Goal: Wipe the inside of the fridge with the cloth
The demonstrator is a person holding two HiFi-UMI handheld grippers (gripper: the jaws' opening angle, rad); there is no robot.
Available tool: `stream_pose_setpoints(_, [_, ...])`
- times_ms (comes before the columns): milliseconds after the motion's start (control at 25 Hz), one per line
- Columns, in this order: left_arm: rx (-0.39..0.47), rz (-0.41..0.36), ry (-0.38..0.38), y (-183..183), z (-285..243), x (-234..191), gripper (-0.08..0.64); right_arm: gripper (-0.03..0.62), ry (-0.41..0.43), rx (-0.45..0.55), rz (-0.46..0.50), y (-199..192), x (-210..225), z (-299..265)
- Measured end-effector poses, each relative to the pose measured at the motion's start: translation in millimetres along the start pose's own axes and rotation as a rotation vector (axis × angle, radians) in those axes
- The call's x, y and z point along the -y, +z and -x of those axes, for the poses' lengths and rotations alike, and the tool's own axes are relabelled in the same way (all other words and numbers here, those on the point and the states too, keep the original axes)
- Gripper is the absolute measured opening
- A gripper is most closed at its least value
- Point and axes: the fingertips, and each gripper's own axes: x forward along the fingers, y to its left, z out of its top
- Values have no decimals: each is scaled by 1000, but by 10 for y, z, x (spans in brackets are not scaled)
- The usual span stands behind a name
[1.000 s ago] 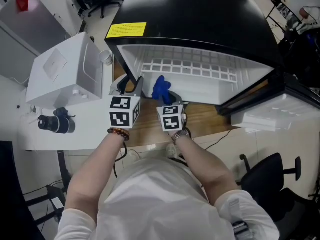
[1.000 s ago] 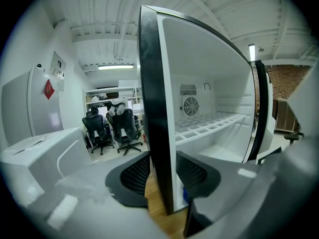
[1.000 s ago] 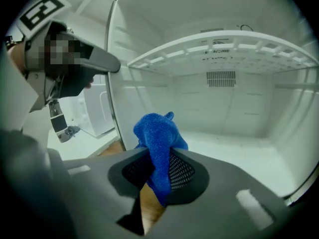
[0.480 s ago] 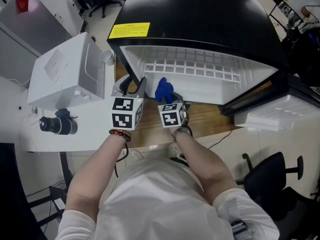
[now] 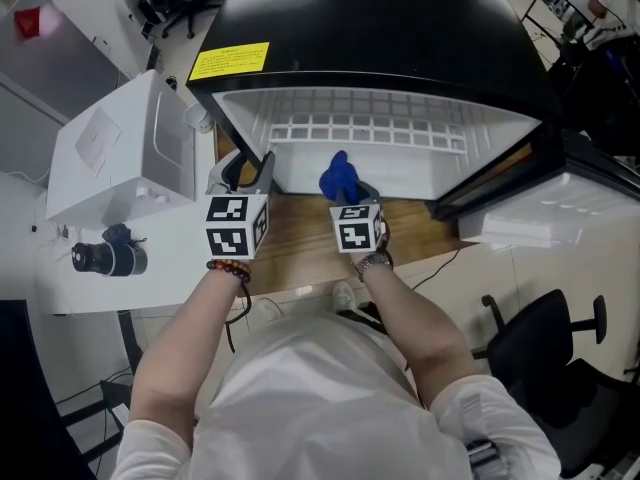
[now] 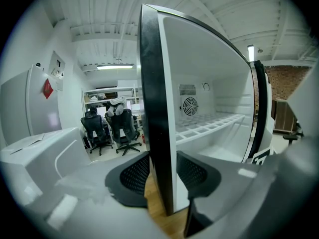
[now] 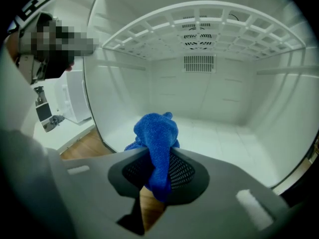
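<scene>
Wooden tabletop [image 5: 300, 248] carries the fridge [image 5: 400, 38], which stands open toward me with its white interior bare. My left gripper [image 6: 162, 171] is clamped on the fridge's left wall [image 6: 157, 108], bracing it. My right gripper [image 7: 157, 171] is closed on the blue cloth [image 7: 158, 133], pinched mid-fold. Change noted: over the last second that gripper has carried the cloth forward to the fridge mouth. No contact with the inner floor is evident yet. I judge wiping is about to begin.
</scene>
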Motion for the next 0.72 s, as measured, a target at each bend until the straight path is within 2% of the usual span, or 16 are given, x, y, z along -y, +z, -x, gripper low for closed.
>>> stream_pose_setpoints(720, [2,15,20,-6,-4,-6,158,72,-136,14,-88,-180,940,321])
